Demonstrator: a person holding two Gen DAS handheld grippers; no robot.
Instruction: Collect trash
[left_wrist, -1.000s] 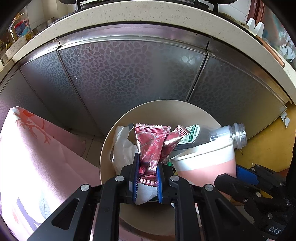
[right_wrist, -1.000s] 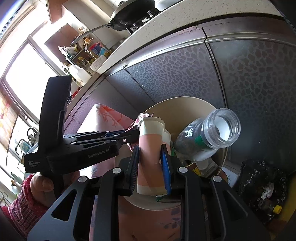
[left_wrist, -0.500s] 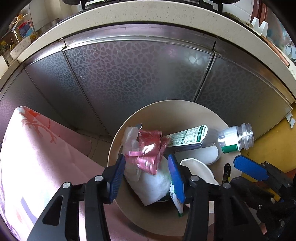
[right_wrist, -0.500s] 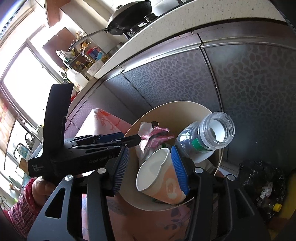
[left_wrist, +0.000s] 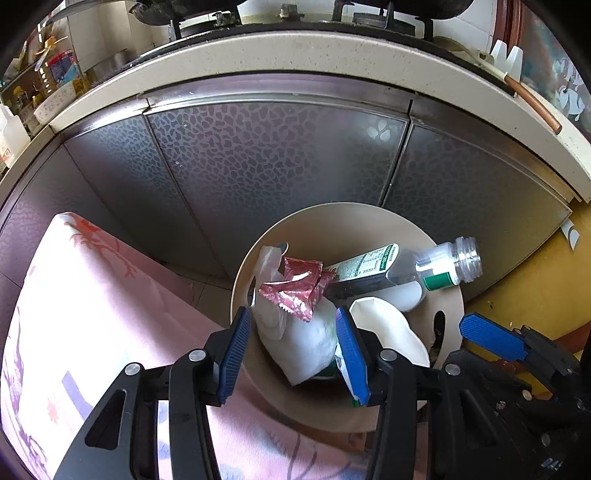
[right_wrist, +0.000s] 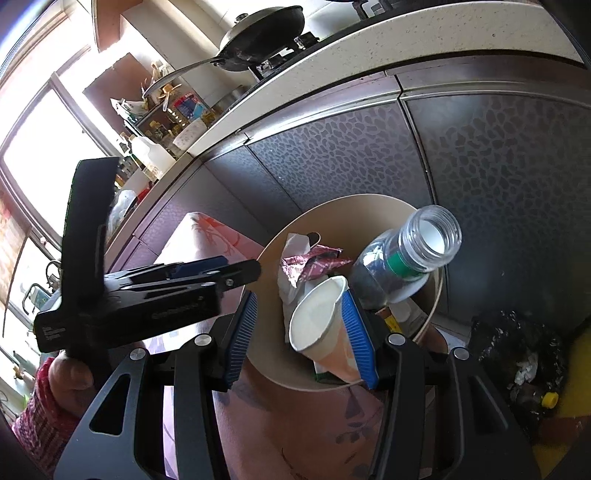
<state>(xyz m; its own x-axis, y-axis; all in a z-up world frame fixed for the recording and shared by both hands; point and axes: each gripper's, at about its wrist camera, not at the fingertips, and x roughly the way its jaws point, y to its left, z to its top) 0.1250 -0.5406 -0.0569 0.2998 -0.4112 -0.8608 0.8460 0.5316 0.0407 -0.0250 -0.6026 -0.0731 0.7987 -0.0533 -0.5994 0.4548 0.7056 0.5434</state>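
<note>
Well, both grippers hang over the beige bin (left_wrist: 369, 221) with jaws spread wide — neither holds anything. Inside it, the red wrapper (left_wrist: 295, 291) lies on white tissue (left_wrist: 303, 339) at about 10 o'clock, the paper cup (right_wrist: 317, 325) leans at 6, and the plastic bottle (right_wrist: 406, 258) pokes over the rim at 3. Left gripper (left_wrist: 291, 354); right gripper (right_wrist: 301, 336).

A home kitchen
Frying pan (right_wrist: 264, 38) on a gas stove (left_wrist: 295, 16); speckled counter (left_wrist: 332, 51) over patterned cabinet doors (left_wrist: 273, 177); crowded bottles (right_wrist: 151, 151).
</note>
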